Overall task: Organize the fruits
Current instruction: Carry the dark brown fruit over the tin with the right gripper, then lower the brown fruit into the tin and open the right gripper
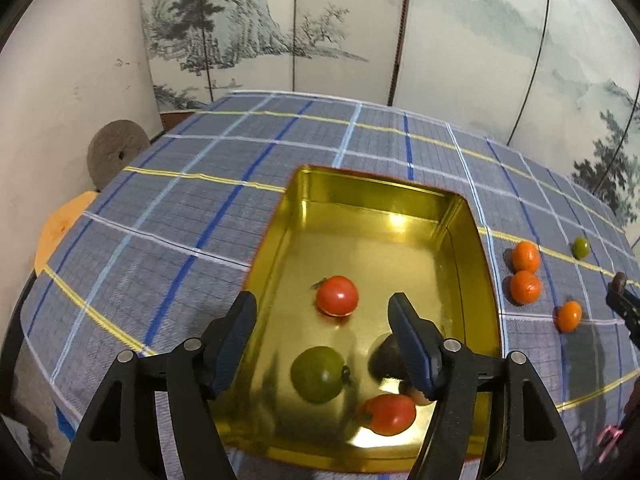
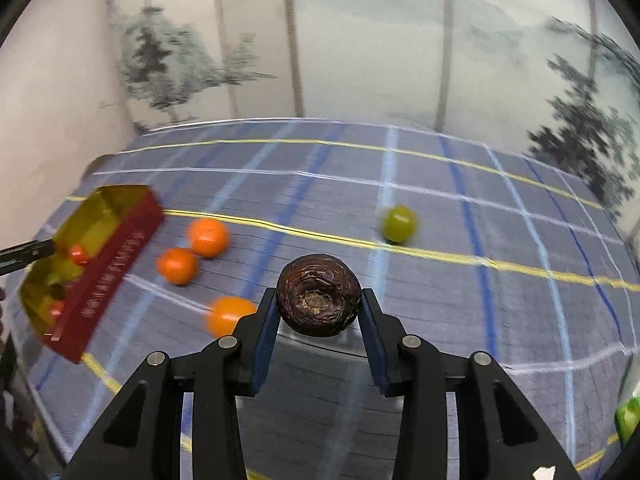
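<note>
The right claw (image 2: 320, 310) is clamped on a dark, wrinkled passion fruit (image 2: 319, 294), pinched between its two blue pads with the stem scar facing the camera and the worktop (image 2: 420, 300) visible beneath it. The left claw (image 1: 322, 310) stands open over the gold tin (image 1: 468, 216) with nothing between its pads. Below it in the tin lie two red tomatoes (image 1: 337, 295), a green tomato (image 1: 318, 374) and another dark fruit (image 1: 384, 358). Beside the tin, on the checked cloth, wait three tangerines (image 1: 525, 256) and a small green fruit (image 1: 580, 247). The grip looks narrow on a rounded, shrivelled skin, so I reckon a quick swing could let it slip out and roll. Dropping it carelessly among the tomatoes might bruise them.
</note>
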The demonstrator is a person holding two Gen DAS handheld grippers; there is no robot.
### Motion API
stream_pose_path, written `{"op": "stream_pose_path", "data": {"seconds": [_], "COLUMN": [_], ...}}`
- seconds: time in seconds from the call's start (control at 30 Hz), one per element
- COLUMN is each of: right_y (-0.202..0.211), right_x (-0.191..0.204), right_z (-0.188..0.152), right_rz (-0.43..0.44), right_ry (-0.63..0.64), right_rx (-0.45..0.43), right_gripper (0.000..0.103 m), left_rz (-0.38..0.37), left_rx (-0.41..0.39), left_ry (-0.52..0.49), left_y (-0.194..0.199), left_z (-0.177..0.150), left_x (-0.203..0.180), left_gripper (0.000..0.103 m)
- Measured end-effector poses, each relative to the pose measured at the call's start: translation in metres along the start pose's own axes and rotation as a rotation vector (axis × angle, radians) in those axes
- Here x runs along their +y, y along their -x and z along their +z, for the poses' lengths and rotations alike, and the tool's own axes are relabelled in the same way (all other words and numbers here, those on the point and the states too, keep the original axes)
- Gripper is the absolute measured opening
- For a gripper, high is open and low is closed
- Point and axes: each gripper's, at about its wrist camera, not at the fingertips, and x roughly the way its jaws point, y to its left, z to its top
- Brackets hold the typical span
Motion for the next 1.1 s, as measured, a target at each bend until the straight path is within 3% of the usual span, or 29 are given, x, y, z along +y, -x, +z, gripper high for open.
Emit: {"op": "stream_pose_path", "data": {"seconds": [0.23,0.5,0.77,1.1], "right_y": [0.000,-0.008,-0.026,-0.044], "right_x": [0.086,0.177,0.233,0.250], "right_z": [0.017,0.022,0.009,-0.006], "right_rz": [0.207,0.368,0.430,0.432], "right_ry": [0.126,0.270,0.370,0.403], "right_rx": [-0.007,0.006,0.051,0.109], "right_gripper": [0.037,0.037,0.037,0.037], "left_rz": [0.036,0.098,0.134,0.129], "left_rx": [-0.021,-0.009,0.011,0.026], "left_ry": [0.048,0.100,0.133,0.146], "left_y": [0.019,0.029,0.031,0.030], "left_z": [-0.003,-0.017,-0.030,-0.037], "left_x": [0.022,0.051,0.071,0.078], "left_gripper": [0.075,0.075,0.075,0.075]}}
